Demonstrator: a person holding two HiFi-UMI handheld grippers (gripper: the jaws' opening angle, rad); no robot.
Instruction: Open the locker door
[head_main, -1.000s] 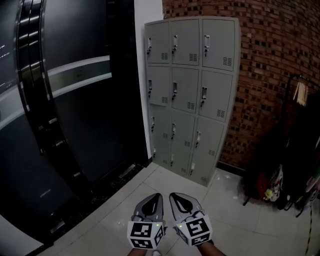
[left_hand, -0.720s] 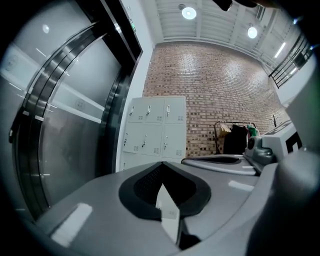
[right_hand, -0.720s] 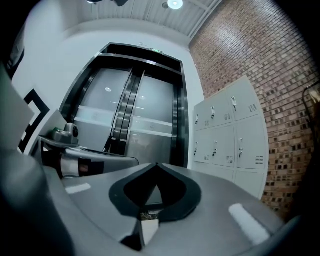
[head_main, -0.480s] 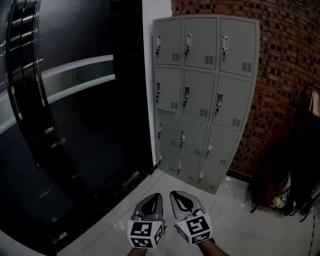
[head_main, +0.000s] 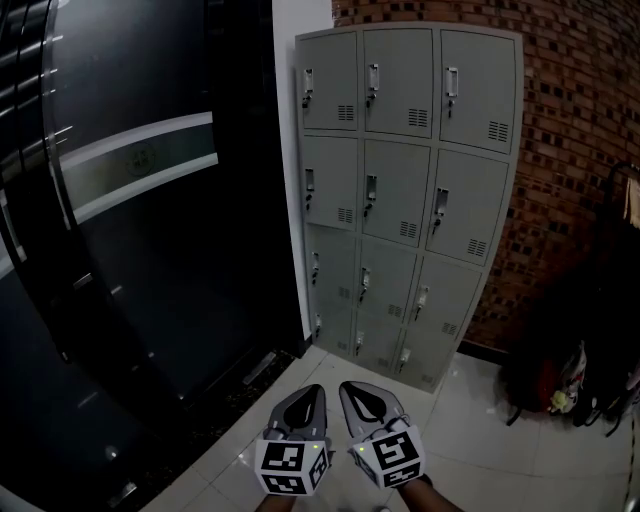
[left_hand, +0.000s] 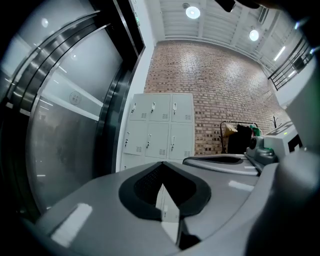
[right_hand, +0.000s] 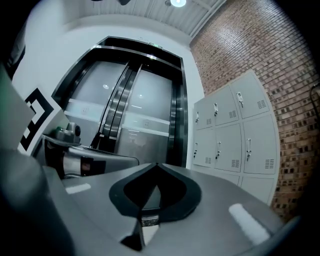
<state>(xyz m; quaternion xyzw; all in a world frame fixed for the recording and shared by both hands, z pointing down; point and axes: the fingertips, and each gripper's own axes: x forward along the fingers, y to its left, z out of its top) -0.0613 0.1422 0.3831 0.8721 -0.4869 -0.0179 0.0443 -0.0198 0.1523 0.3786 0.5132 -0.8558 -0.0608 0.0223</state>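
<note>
Locker bank (head_main: 405, 190) stands against brick wall (head_main: 580, 120), at wall's left end. All doors are shut. Grey steel, three columns by four rows, latch handle at each door's left edge, vent slots low right. I hold left gripper (head_main: 312, 400) and right gripper (head_main: 355, 398) side by side, well short of wall. Both jaws are closed tip to tip, nothing held. I judge this is approach carry, no door in reach yet.

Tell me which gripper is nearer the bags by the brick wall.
Right. The right gripper is held beside the left gripper, on the side toward the bags; both are well apart from them, the left one farther.
</note>
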